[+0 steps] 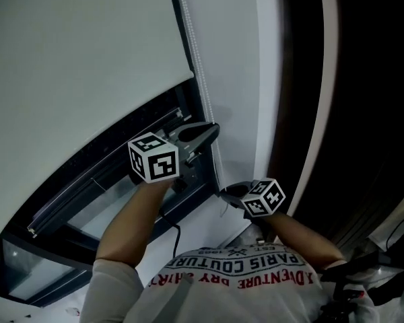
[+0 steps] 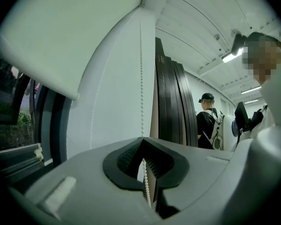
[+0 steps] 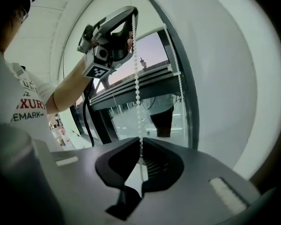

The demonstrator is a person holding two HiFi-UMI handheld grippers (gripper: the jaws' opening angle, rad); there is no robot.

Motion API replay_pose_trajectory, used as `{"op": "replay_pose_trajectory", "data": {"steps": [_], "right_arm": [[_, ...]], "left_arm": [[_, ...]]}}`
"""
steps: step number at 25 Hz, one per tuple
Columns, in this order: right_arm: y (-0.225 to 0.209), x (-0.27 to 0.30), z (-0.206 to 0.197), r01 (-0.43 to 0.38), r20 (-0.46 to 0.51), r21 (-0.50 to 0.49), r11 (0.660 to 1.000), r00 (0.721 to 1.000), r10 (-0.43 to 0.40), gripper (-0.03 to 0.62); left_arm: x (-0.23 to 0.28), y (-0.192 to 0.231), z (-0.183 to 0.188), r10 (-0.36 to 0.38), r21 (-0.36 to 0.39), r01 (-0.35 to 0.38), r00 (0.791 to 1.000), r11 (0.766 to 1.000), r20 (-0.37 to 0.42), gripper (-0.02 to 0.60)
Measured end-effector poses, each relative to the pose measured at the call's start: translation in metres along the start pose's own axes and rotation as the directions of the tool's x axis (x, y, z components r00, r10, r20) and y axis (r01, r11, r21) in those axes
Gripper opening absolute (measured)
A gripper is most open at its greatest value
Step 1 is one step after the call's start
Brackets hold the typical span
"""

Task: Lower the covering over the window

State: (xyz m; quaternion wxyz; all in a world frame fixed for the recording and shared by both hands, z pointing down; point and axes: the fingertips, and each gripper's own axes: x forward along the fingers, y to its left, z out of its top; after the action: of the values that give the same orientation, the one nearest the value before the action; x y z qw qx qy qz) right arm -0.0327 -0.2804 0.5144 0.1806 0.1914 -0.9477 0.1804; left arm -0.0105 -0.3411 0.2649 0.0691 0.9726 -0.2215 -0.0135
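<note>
Over the upper part of the window (image 1: 94, 173) hung the roller blind (image 1: 74, 66), a broad pale sheet. Its bottom edge stopped short of the window's foot, so a band of dark frame and glass lay uncovered below it. I judged the job as partly done at best: the covering was some way down, but the lowest stretch of the window had yet to be covered.

Against the window's right side I had the left gripper (image 1: 212, 132), the higher of the two, pointing roughly level. Its fingers (image 2: 124, 158) were closed together on the bead chain (image 1: 199, 73), which ran down between them and out below. Lower, just off the window's bottom right corner, sat the right gripper (image 1: 227, 192), angled somewhat downward. Its fingers (image 3: 114, 165) were likewise pinched on a run of that chain, which dropped straight into the gap from above.

Beside the window's right upright, the chain hung as a thin white beaded line, both of its runs visible from the right gripper view. With both grips set, what I reckoned remained was pulling the chain until the blind's edge reached the foot of the window. Which run lowers the blind I could not tell.
</note>
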Motion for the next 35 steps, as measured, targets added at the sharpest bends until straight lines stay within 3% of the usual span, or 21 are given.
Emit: {"op": "replay_pose_trajectory", "data": {"steps": [4, 9, 13, 16, 20, 21, 22, 23, 25, 30, 35], "right_arm": [[0.0, 0.011, -0.028, -0.004, -0.042, 0.027, 1.0, 0.999, 0.005, 0.017], [-0.007, 0.018, -0.061, -0.003, -0.132, -0.018, 1.0, 0.991, 0.0, 0.017], [-0.001, 0.021, -0.092, -0.017, -0.185, 0.039, 0.999, 0.982, 0.024, 0.017], [0.003, 0.023, -0.095, -0.03, -0.195, 0.062, 0.998, 0.98, 0.042, 0.018], [0.008, 0.023, -0.092, -0.052, -0.214, -0.001, 0.999, 0.975, 0.05, 0.023], [0.009, 0.023, -0.093, -0.062, -0.218, -0.013, 0.998, 0.974, 0.058, 0.039], [0.01, 0.021, -0.093, -0.078, -0.22, -0.015, 0.997, 0.973, 0.073, 0.106], [0.012, 0.018, -0.09, -0.095, -0.219, -0.011, 0.995, 0.972, 0.09, 0.162], [0.015, 0.008, -0.078, -0.117, -0.198, -0.018, 0.993, 0.974, 0.111, 0.212], [0.017, -0.019, -0.02, -0.115, -0.081, -0.068, 0.991, 0.991, 0.109, 0.236], [0.031, -0.052, 0.062, -0.118, 0.12, -0.077, 0.99, 0.985, 0.127, 0.235]], "left_arm": [[-0.005, 0.002, -0.03, 0.046, 0.007, -0.045, 0.999, 0.999, -0.018, 0.006], [-0.004, 0.008, -0.064, 0.107, 0.033, -0.105, 0.993, 0.994, -0.052, 0.006], [-0.007, 0.011, -0.096, 0.128, 0.019, -0.127, 0.987, 0.992, -0.094, 0.006], [-0.012, 0.012, -0.1, 0.137, 0.0, -0.138, 0.987, 0.99, -0.078, 0.006], [-0.012, 0.013, -0.098, 0.121, -0.001, -0.122, 0.99, 0.993, -0.066, 0.006], [-0.011, 0.014, -0.099, 0.118, -0.001, -0.118, 0.991, 0.993, -0.064, 0.006], [-0.011, 0.014, -0.1, 0.114, -0.005, -0.115, 0.992, 0.993, -0.061, 0.006], [-0.011, 0.013, -0.1, 0.111, -0.011, -0.111, 0.992, 0.994, -0.057, 0.006], [-0.013, 0.012, -0.099, 0.101, -0.015, -0.102, 0.993, 0.995, -0.052, 0.006], [-0.024, 0.012, -0.095, 0.085, 0.011, -0.085, 0.996, 0.996, -0.04, 0.006], [-0.03, 0.008, -0.093, 0.087, 0.021, -0.086, 0.996, 0.996, -0.024, 0.006]]}}
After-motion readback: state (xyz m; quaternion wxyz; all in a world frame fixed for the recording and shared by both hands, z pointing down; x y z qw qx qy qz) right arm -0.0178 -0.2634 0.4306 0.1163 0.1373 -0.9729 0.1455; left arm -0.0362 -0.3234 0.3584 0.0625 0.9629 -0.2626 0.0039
